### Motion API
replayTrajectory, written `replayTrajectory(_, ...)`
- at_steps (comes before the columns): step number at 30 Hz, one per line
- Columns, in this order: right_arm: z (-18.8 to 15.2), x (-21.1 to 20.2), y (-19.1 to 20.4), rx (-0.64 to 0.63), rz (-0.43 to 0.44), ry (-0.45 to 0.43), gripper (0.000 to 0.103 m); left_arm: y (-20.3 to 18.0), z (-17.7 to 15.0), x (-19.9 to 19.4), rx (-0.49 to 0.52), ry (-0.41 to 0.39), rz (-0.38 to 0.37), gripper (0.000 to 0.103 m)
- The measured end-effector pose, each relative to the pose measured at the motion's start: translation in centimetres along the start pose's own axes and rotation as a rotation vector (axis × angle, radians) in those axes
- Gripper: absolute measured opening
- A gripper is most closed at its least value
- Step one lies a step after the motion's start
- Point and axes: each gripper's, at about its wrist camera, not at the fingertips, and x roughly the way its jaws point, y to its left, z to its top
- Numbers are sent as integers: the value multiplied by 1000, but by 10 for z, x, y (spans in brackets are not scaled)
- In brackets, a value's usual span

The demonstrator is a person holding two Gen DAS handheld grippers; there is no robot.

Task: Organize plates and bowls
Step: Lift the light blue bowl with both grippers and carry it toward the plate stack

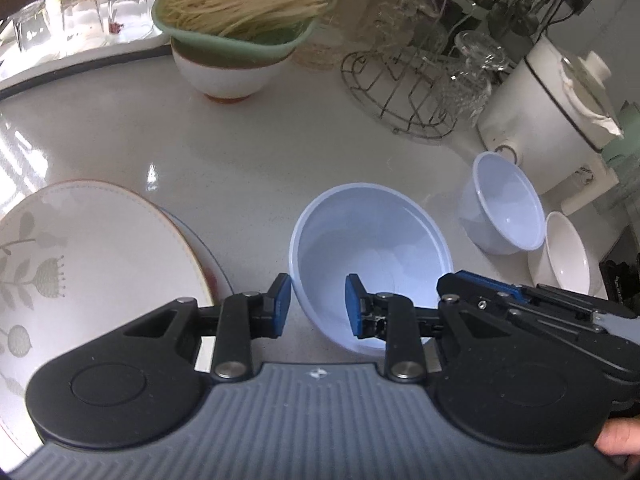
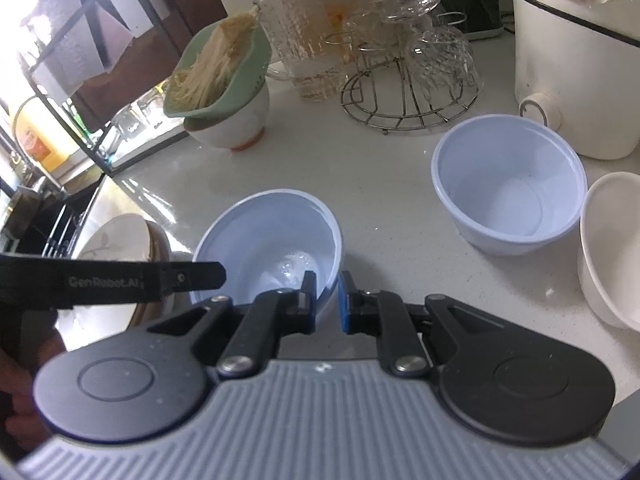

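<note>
The landmark here is the pale blue bowl [image 1: 370, 264] that stands upright on the white counter [image 1: 240, 152], and both tools meet at it.

The right gripper [image 2: 328, 300] is clamped on this bowl's near rim, one pad inside the wall and one outside. That is a pinch on the thin edge, probably because the bowl is too wide to span. The left gripper [image 1: 316, 304] straddles the opposite side of the rim with a gap between its pads; its outer pad stands just clear of the wall, so it is loose around the rim, gripping nothing. It looks placed there to steady the bowl or take a share of the lift.

To the left of this bowl lies a patterned plate [image 1: 92, 264] resting on top of another plate, a stack apparently already begun. To the right of the bowl, well apart, a second blue bowl [image 2: 508, 192] stands upright, with a white bowl [image 2: 612, 248] touching or just beside it farther right. These loose bowls seem the likely nesting partners.

Behind the held bowl stand a green dish of noodles [image 1: 240, 4] on a white bowl, and a wire rack [image 1: 400, 88] of glasses; neither seems involved.
</note>
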Motion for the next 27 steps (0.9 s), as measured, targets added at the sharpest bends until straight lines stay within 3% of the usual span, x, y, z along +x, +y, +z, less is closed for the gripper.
replayTrajectory(3,1,0,0,9,-13,0,16,-1,6,-2,8,6,23,35)
replayTrajectory(6,6,-6,0,15,-19,-15,16,0,11,-9,-5,6,29,45)
replayTrajectory(14,22,-35,2,29,-77,-65,23,-5,25,-46,-6,-12,36,46)
replayTrajectory(27,35,-97,20,30,-76,-177,23,-28,31,-125,63,-171,-3,46)
